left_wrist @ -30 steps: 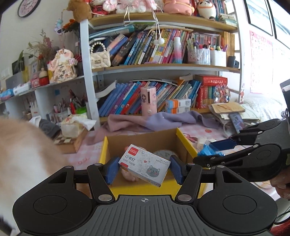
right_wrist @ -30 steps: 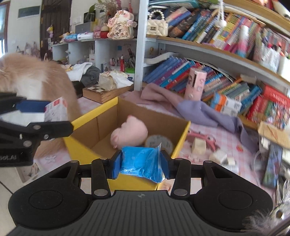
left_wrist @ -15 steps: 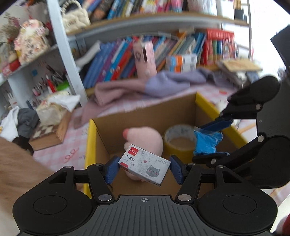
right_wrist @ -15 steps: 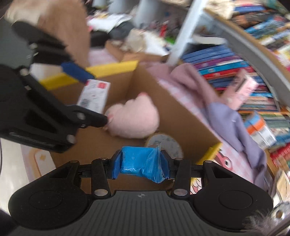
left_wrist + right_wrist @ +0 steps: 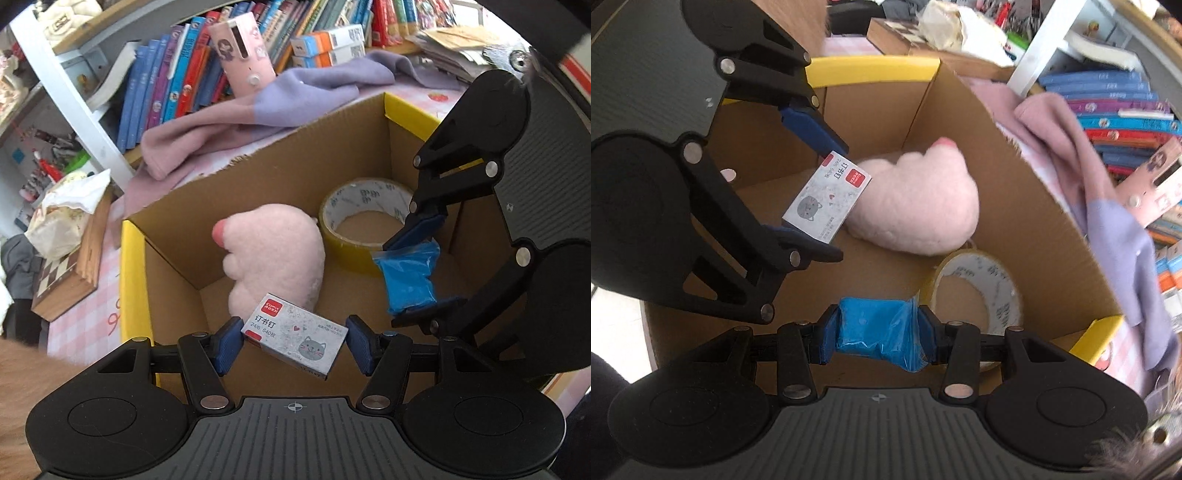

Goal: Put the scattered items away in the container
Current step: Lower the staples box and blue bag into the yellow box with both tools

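Both claws are over the open cardboard box (image 5: 369, 147) now. The left claw (image 5: 293, 341) pinches a staple box (image 5: 295, 334) with a grey cat print, tilted, held above the cardboard box's floor near its yellow-edged left wall. The right claw (image 5: 873, 334) is pressed onto a blue plastic packet (image 5: 877, 332), hanging inside the cardboard box toward its right side. Down on the floor of the cardboard box lies a pink plush toy (image 5: 277, 254), and just beside it a roll of yellow tape (image 5: 364, 225). Behind the cardboard box, a lilac-and-pink cloth (image 5: 258, 118) sprawls on the table.
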The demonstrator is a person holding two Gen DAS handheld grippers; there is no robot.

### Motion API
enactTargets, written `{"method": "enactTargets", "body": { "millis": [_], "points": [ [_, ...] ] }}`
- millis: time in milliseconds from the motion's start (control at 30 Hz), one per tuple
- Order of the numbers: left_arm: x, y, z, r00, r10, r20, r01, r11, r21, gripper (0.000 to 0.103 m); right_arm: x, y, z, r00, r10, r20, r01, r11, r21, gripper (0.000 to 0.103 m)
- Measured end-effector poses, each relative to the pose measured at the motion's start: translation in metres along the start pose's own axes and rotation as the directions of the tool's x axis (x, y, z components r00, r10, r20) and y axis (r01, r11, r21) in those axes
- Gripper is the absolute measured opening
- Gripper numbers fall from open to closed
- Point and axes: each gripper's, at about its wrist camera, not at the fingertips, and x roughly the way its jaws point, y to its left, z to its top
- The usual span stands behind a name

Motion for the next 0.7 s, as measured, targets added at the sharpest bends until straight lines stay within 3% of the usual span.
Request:
{"method": "enactTargets", "body": {
  "millis": [700],
  "points": [
    [0.0041, 0.0004, 0.0031, 1.000, 0.001, -0.031, -0.002, 1.000, -0.025, 0.063, 0.0022, -0.0021, 0.0022, 0.999, 0.033, -0.013, -0.033, 0.999, 0.002, 0.046]
  ]
}}
